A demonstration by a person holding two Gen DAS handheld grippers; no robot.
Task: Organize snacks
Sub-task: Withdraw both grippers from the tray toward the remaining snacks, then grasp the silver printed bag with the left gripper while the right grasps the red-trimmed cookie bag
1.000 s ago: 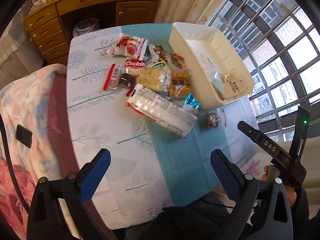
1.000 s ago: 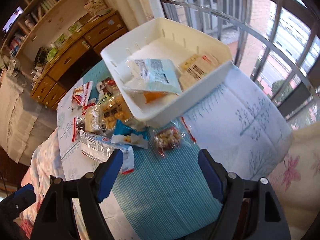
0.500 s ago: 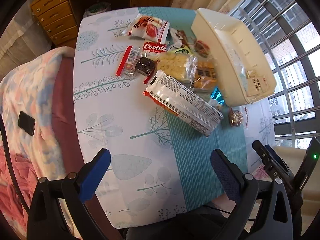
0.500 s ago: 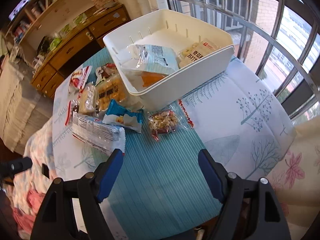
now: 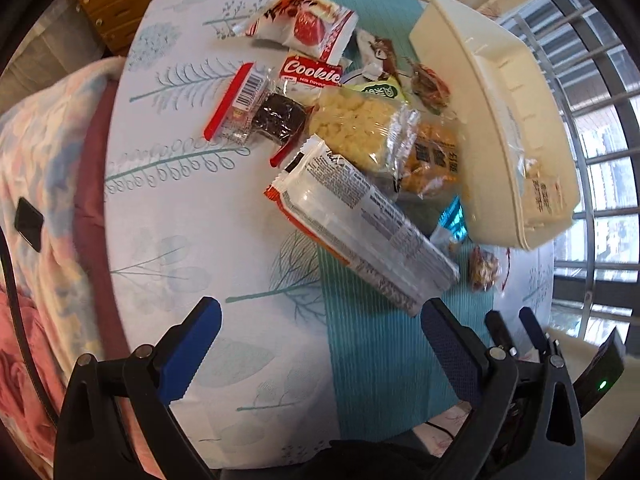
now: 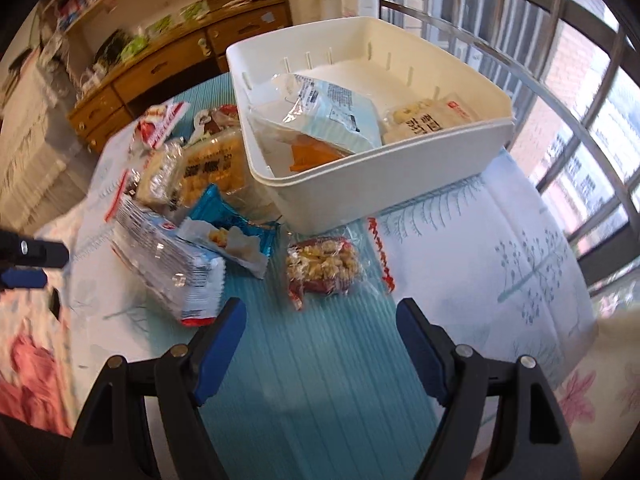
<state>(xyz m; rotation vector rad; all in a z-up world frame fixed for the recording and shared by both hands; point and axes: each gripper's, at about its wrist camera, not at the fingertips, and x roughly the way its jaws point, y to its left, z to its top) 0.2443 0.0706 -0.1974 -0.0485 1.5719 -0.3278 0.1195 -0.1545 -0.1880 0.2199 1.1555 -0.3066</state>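
A pile of snack packets lies on the table beside a white bin [image 5: 496, 112] [image 6: 360, 196]. A long cracker sleeve [image 5: 360, 224] [image 6: 168, 256] lies nearest, with a puffed rice bar [image 5: 360, 132], a dark cookie pack [image 5: 264, 116], a red "Cookie" pack [image 5: 312, 74] and a strawberry packet [image 5: 304, 24] behind it. A small nut packet [image 6: 324, 268] [image 5: 484, 268] and a blue wrapper [image 6: 232, 232] lie in front of the bin, which holds a pale blue bag [image 6: 332, 108] and other packets. My left gripper [image 5: 316, 356] and right gripper [image 6: 320, 340] hover open over the table, both empty.
The table [image 5: 192, 208] carries a leaf-print cloth with a teal striped band [image 6: 312, 392]. A flowered blanket [image 5: 36, 184] with a dark phone [image 5: 28, 224] lies left of the table. Wooden drawers [image 6: 152, 76] stand behind, barred windows [image 6: 568, 80] to the right.
Both grippers have come down closer to the table and rolled a little, so the snacks and bin look larger. Their jaws keep the same width. No snack has moved.
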